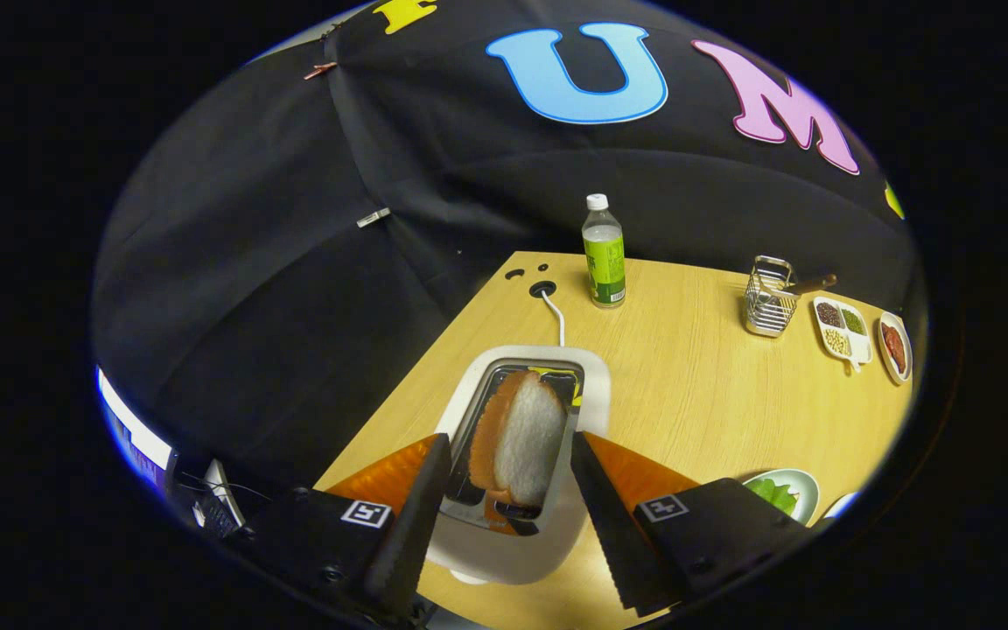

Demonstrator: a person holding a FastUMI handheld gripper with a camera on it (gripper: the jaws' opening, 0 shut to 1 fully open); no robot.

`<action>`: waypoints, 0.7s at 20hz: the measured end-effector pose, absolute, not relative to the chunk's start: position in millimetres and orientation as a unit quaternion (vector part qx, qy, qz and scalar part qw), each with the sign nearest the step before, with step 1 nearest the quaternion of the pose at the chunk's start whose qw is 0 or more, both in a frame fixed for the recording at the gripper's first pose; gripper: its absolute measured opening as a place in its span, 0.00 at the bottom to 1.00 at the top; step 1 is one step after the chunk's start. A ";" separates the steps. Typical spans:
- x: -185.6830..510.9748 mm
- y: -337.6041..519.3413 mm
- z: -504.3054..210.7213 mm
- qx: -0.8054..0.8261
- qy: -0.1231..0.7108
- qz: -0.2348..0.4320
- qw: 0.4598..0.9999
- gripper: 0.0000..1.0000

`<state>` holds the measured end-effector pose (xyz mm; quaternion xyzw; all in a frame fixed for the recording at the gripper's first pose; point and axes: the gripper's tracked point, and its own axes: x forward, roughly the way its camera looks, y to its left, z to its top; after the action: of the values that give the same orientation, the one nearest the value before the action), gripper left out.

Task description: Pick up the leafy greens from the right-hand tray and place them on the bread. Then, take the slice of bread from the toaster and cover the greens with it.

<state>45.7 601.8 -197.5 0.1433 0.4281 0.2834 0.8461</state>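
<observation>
Two fingers of the gripper point(504, 503) hang wide open, holding nothing, astride the brown-crusted bread slice point(521, 442) in the white toaster point(587, 385) at lower centre; closing squarely on its flat faces looks wisest.

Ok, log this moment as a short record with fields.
gripper: open, fingers either side of the toaster slot, not touching the bread
bread: slice upright in the toaster
greens: on a plate beside the right finger
bottle: upright beyond the toaster
far side: wire basket, divided dish
step: second slice not yet gripped
</observation>
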 end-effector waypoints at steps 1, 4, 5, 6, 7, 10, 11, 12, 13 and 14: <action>46.6 600.6 -201.7 0.139 0.431 0.276 0.848 0.83; 52.1 591.7 -210.6 0.120 0.432 0.252 0.858 0.38; 51.3 590.4 -211.0 0.118 0.431 0.249 0.859 0.23; 50.5 592.2 -211.5 0.118 0.431 0.250 0.859 0.16; 49.5 592.6 -208.5 0.120 0.430 0.253 0.859 0.16; 50.2 589.1 -191.0 0.129 0.414 0.257 0.864 0.16; 51.0 586.3 -183.0 0.132 0.407 0.258 0.866 0.16; 52.4 582.6 -173.5 0.138 0.400 0.259 0.868 0.16; 53.2 580.0 -163.6 0.145 0.393 0.262 0.870 0.16; 55.0 576.2 -153.4 0.153 0.386 0.265 0.871 0.16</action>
<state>55.0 576.2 -153.4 0.1526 0.3859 0.2646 0.8705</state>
